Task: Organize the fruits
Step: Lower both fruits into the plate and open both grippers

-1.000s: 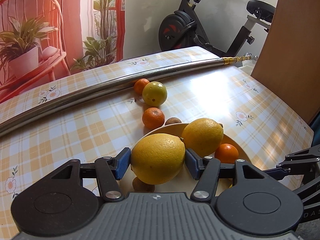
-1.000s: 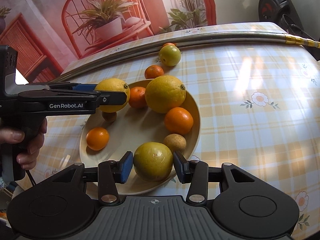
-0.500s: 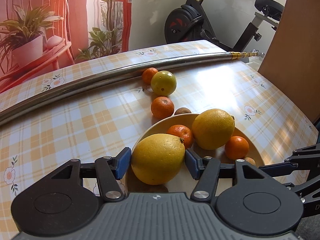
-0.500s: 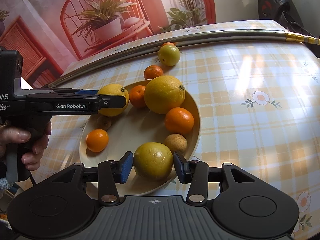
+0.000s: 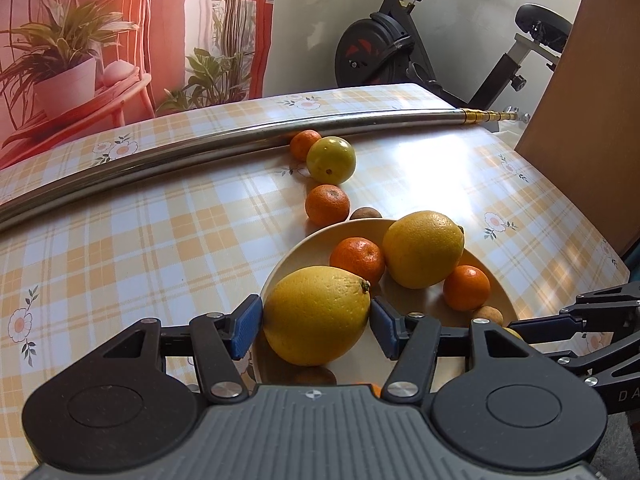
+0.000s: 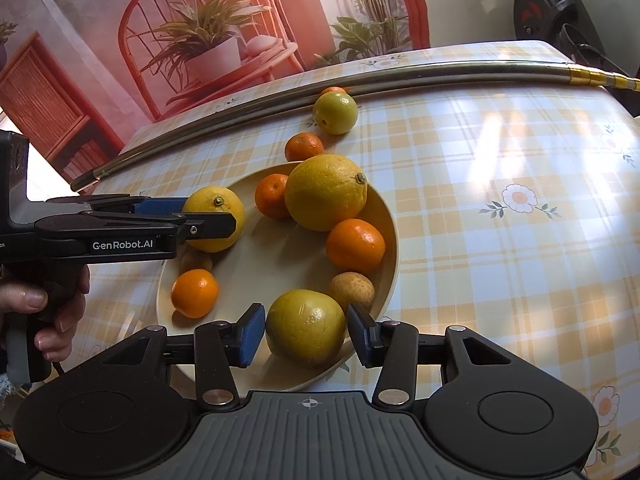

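On the checked tabletop [image 5: 140, 240] we see a plate [image 6: 280, 264] of fruit, our left tool [image 5: 316, 320] holding a lemon [image 5: 316, 314] over its rim and our right tool [image 6: 306, 334] clasping a greenish orange [image 6: 306, 326] at its near edge.

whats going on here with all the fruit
A person is gathering fruit onto a round cream plate, one handheld gripper per hand. The left gripper is shut on a large yellow lemon over the plate's near edge. The right gripper is shut on a yellow-green round citrus at the plate's rim. A green-yellow fruit and two small orange mandarins lie on the checked tablecloth.
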{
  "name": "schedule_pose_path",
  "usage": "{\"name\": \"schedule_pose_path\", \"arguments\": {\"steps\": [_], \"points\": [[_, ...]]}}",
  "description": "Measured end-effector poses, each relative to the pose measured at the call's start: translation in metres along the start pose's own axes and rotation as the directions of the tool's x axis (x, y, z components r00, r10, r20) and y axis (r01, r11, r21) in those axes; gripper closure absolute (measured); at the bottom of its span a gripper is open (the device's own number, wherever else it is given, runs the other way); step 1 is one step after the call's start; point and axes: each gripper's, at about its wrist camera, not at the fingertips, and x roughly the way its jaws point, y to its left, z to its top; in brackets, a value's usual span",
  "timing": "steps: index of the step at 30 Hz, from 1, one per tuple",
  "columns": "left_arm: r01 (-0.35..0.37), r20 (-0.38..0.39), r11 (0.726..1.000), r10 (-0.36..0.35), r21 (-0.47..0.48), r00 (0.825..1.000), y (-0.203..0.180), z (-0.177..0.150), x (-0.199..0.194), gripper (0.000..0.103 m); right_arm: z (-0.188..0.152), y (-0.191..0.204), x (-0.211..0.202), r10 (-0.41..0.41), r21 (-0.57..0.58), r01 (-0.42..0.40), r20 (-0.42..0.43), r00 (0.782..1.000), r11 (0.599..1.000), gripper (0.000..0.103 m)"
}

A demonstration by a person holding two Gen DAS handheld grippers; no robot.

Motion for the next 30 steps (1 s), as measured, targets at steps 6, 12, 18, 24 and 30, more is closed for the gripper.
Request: {"name": "schedule_pose_path", "arguments": {"steps": [6,12,18,24,30], "points": [[0.025,0.018,1.000,-0.025,-0.003,1.000,-0.002,0.000,-0.009,0.041,0.002,0.002,-0.003,0.002,-0.013,-0.002,0.008,1.000,1.000,0.060],[0.033,0.044,0.999,-0.035,0.031,0.998,-0.005,0.007,-0.021,0.041,0.008,0.003,-0.009,0.016,-0.014,-0.016,0.029,0.999,1.000,0.060],[0.024,0.087,0.999,-0.026,0.025,0.996,0.005,0.021,-0.037,0.041,0.021,-0.002,-0.022,0.025,-0.004,-0.025,0.073,0.997,1.000,0.060],[-0.046,0.126,0.998,0.040,0.047,0.991,0.025,0.030,-0.049,0.041,0.041,-0.014,-0.031,0.032,0.023,-0.035,0.095,0.995,0.999,0.060],[-0.113,0.155,0.993,0.114,-0.016,0.981,0.055,0.039,-0.059,0.041,0.071,-0.028,-0.031,0.038,0.053,-0.043,0.102,0.994,0.998,0.060]]}}
